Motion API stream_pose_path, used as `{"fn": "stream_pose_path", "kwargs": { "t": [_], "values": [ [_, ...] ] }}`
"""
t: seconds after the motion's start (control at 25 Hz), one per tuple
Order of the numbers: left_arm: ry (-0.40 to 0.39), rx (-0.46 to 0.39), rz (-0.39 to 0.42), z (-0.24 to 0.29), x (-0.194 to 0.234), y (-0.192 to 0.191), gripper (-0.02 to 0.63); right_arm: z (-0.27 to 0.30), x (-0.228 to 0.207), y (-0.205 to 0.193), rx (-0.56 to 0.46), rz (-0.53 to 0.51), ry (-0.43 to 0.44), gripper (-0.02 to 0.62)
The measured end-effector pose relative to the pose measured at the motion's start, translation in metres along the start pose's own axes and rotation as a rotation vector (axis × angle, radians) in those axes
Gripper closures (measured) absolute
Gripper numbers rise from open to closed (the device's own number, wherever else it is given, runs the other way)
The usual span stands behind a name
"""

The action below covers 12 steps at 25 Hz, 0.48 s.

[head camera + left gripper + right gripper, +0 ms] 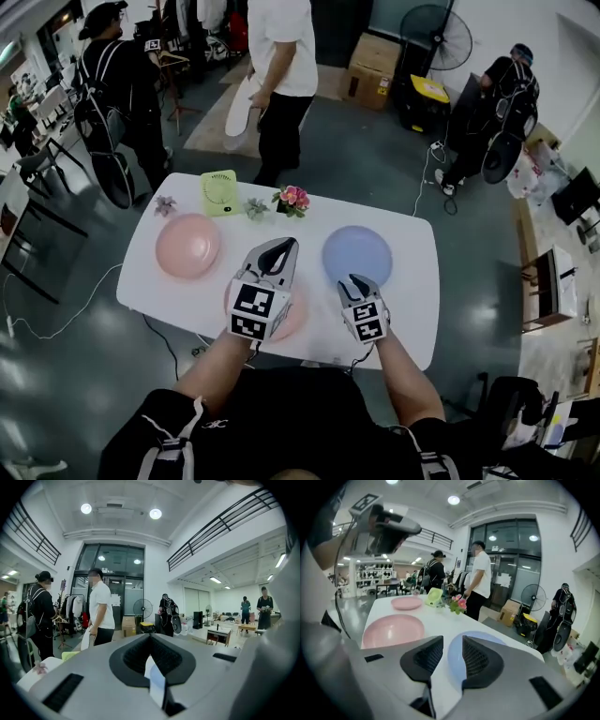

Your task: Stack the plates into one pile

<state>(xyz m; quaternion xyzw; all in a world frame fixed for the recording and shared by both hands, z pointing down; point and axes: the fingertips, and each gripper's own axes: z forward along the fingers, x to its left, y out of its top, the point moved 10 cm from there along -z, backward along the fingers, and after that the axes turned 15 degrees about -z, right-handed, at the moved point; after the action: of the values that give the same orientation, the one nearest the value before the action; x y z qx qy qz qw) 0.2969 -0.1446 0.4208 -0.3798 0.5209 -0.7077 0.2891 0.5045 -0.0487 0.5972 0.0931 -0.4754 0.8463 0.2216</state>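
Note:
Three plates lie on the white table. A pink plate lies at the left, and a blue plate at the right. Another pink plate sits near the front edge, mostly hidden under my left gripper. That gripper hangs above it, pointing almost level, shut and holding nothing. My right gripper is low at the blue plate's near rim. In the right gripper view its jaws stand apart around empty air, with the blue plate just beyond them and the near pink plate to the left.
A small green fan, pink flowers and two little plants stand along the table's far edge. A person in a white shirt stands just behind the table, and others stand further off. The table's front edge is close to my arms.

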Motion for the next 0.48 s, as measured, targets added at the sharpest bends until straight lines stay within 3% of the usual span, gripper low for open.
{"fn": "stream_pose_path", "kwargs": {
  "t": [0.32, 0.48],
  "values": [
    [0.071, 0.001, -0.002, -0.003, 0.01, -0.004, 0.594, 0.045, 0.006, -0.061, 0.279, -0.272, 0.133, 0.454],
    [0.11, -0.009, -0.009, -0.009, 0.012, -0.002, 0.594, 0.056, 0.005, -0.082, 0.372, -0.329, 0.176, 0.453]
  ]
}}
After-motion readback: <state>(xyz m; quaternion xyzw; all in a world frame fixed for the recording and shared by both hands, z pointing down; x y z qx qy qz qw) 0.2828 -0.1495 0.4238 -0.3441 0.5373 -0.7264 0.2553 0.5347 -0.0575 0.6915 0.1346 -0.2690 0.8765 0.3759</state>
